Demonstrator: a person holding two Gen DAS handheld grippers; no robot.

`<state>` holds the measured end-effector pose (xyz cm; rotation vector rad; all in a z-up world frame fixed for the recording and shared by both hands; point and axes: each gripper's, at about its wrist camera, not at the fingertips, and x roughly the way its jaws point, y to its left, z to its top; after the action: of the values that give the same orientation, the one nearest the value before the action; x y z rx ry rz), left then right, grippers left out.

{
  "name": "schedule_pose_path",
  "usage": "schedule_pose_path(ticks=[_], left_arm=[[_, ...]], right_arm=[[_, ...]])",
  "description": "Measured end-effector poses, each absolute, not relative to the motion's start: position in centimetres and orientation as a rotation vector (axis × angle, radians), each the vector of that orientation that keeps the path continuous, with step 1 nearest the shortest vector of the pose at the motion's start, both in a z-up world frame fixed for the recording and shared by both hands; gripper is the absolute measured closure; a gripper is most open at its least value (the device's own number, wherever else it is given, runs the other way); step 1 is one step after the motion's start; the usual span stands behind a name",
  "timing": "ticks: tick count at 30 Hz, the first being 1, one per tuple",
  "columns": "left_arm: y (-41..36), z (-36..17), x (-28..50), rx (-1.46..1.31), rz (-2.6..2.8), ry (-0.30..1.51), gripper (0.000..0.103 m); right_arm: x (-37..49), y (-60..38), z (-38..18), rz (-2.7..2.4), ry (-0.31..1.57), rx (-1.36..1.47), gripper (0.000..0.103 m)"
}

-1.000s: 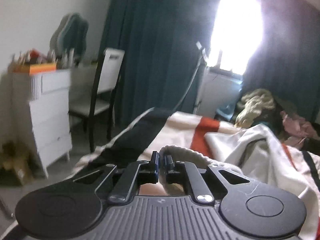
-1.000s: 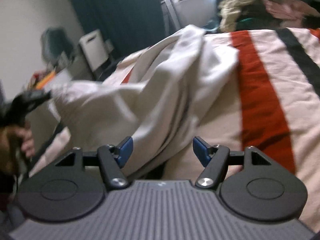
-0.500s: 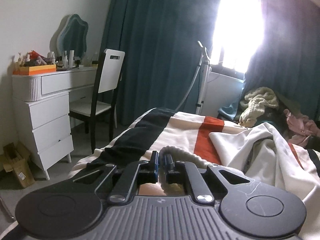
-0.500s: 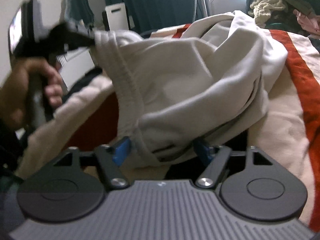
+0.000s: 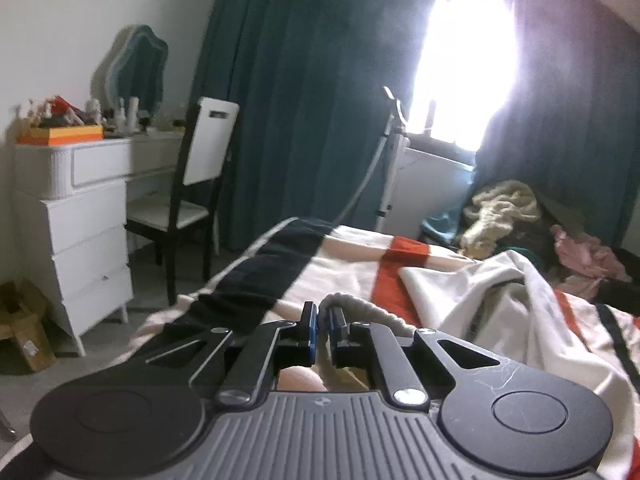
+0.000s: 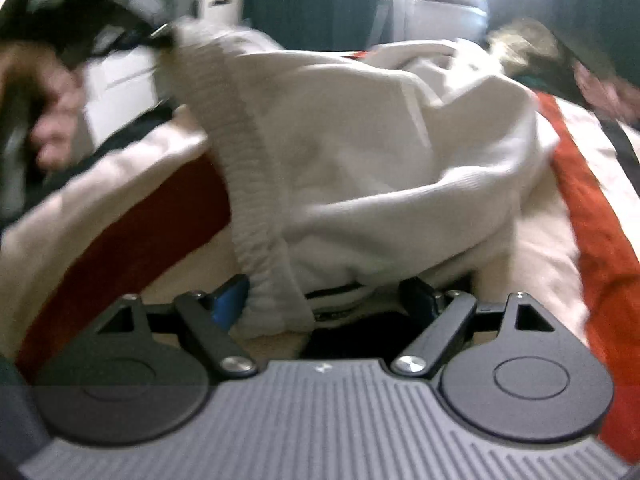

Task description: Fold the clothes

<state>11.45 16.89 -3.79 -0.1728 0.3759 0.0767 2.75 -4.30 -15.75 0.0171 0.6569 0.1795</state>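
Note:
A white sweatshirt [image 6: 360,160] lies bunched on the striped bedspread [image 6: 592,216]. My left gripper [image 5: 322,312] is shut on its ribbed hem [image 5: 360,308] and holds that edge up off the bed. In the right wrist view the same left gripper [image 6: 132,36] shows blurred at the upper left, with the person's hand [image 6: 52,120] on it. The ribbed hem [image 6: 240,160] runs from there down to my right gripper [image 6: 324,292]. Its jaws stand wide, the hem's lower corner lies between them, and the pads do not press on it.
A white dresser [image 5: 92,216] with small items on top and a black-and-white chair [image 5: 200,184] stand left of the bed. A pile of other clothes [image 5: 504,208] lies at the far right. A stand with a hose [image 5: 390,160] is by the bright window; a cardboard box [image 5: 24,328] sits on the floor.
My right gripper has moved left along the sweatshirt to the hem's lower corner and its jaws have widened. The left gripper has stayed put, still gripping the hem.

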Motion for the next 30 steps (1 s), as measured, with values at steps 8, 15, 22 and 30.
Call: schedule_pose_path(ticks=[8, 15, 22, 30], left_arm=[[16.2, -3.7, 7.7, -0.140, -0.115, 0.528, 0.088], [17.3, -4.6, 4.5, -0.361, -0.183, 0.687, 0.061], [19.0, -5.1, 4.8, -0.520, -0.181, 0.689, 0.017], [17.9, -10.5, 12.2, -0.564, -0.063, 0.886, 0.036]], right_arm=[[-1.2, -14.4, -11.9, -0.095, 0.556, 0.319, 0.020], [-3.8, -20.2, -11.6, -0.063, 0.572, 0.589, 0.019], [-3.0, -23.1, -13.7, 0.027, 0.627, 0.849, 0.017], [0.5, -22.1, -19.0, 0.002, 0.764, 0.982, 0.018]])
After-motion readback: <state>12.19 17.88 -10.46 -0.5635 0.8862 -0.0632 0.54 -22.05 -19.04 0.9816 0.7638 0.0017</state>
